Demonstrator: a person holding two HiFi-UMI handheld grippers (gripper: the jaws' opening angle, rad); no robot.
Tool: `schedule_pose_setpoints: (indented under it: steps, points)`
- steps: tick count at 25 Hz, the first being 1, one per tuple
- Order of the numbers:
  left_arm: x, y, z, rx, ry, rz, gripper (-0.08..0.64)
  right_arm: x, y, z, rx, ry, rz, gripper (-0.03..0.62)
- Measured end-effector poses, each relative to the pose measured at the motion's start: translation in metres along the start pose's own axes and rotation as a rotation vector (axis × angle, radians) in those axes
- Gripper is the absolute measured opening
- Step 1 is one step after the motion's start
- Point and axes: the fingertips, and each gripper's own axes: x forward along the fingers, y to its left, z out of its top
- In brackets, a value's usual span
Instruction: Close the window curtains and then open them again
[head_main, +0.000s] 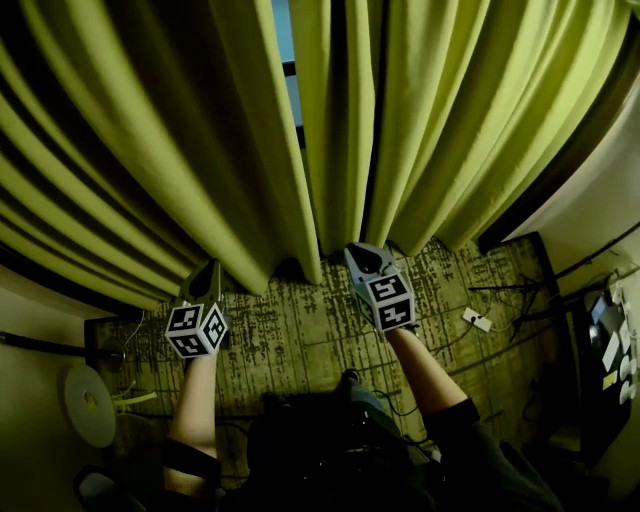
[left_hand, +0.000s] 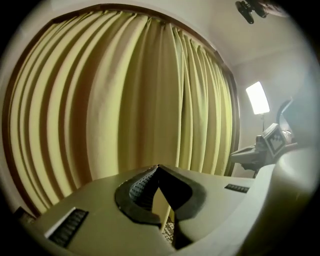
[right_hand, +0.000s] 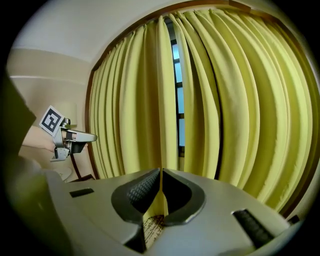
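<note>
"Patterned carpet (head_main: 300, 330) covers the floor, and yellow-green drapes hang down to its far edge," the first inspector records. "Position of the drapes?"

"The left curtain (head_main: 150, 150) and right curtain (head_main: 450, 120) are nearly drawn," the second replies. "Their folds cover all but a narrow strip of window (head_main: 285, 40) between them."

"And the tools?"

"The left gripper (head_main: 208, 268) is held low over the carpet, pointing at the left curtain. Its own view shows the jaws together at the tips, with nothing held (left_hand: 158, 167). The right gripper (head_main: 355, 252) points at the inner folds of the right curtain. Its jaws are likewise closed (right_hand: 161, 171), and the yellow seen through the slit below the tips is fabric further off."

"Surroundings?"

"A small white plug block (head_main: 478, 320) and dark cables (head_main: 520, 290) lie toward the carpet's right edge. A round white disc (head_main: 88, 403) lies off its left edge. A lit lamp panel (left_hand: 257, 97) stands beyond the right curtain."
</note>
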Motion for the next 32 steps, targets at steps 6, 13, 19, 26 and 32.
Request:
schedule_pose_setpoints:
  steps: [6, 13, 19, 26, 32]
  points:
    - [-0.037, 0.050, -0.040, -0.008, 0.048, 0.017, 0.003, 0.009, 0.056, -0.027, 0.018, 0.051, -0.035, 0.000]
    - [-0.073, 0.088, -0.073, -0.048, 0.093, 0.044, 0.003, 0.014, 0.098, -0.039, 0.019, 0.078, -0.030, 0.000]
    - [-0.093, 0.104, -0.085, -0.072, 0.098, 0.051, 0.003, 0.010, 0.117, -0.055, 0.053, 0.104, -0.046, 0.000]
    - [-0.103, 0.102, -0.093, -0.116, 0.098, 0.051, 0.003, 0.002, 0.118, -0.071, 0.047, 0.127, -0.052, 0.001]
    - [-0.098, 0.105, -0.094, -0.119, 0.101, 0.056, 0.003, 0.008, 0.112, -0.072, 0.051, 0.125, -0.053, 0.001]
